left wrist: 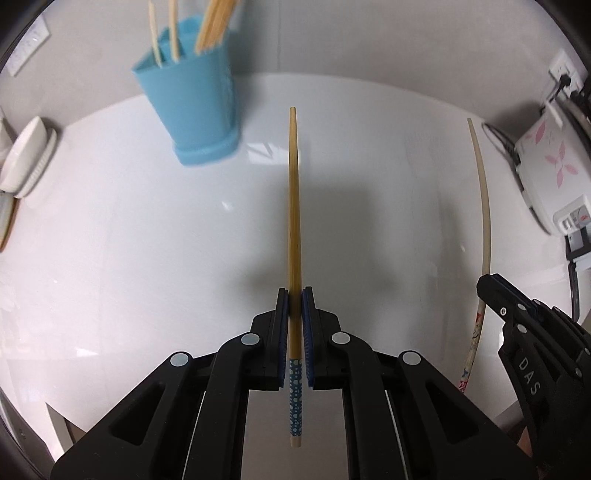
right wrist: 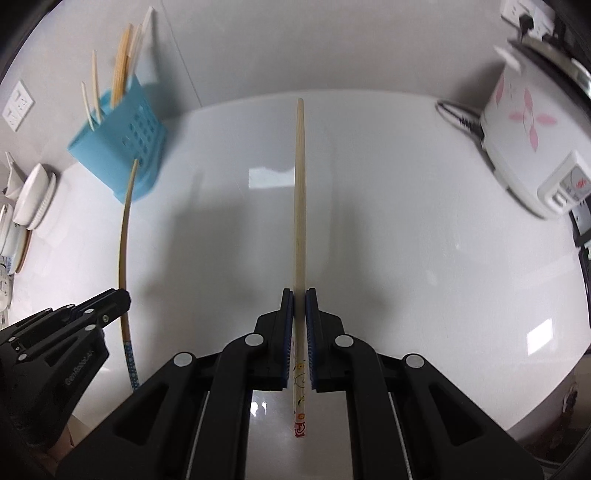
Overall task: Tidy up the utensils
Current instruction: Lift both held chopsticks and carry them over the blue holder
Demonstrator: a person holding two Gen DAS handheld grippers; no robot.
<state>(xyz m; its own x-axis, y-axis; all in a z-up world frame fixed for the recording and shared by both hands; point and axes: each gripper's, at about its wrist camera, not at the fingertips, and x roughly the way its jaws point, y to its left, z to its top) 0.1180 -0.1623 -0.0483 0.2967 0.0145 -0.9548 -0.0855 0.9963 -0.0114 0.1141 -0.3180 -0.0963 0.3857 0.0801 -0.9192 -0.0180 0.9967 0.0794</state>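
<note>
Bamboo-brown, with a blue dotted handle end, one chopstick (left wrist: 293, 229) is sitting clamped in the left gripper (left wrist: 294, 295); the right gripper (right wrist: 299, 295) is pinching a paler chopstick (right wrist: 300, 221). Both are pointing out above a glossy white counter (left wrist: 129, 229). A blue holder (left wrist: 192, 96) is standing with more chopsticks near the grey wall (right wrist: 295, 44); a flowered rice cooker (right wrist: 528, 147) is sitting at the right.

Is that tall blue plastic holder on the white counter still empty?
No: the tall blue plastic holder already has several pale and tan wooden chopsticks standing in it, their ends sticking out above its rim.
</note>
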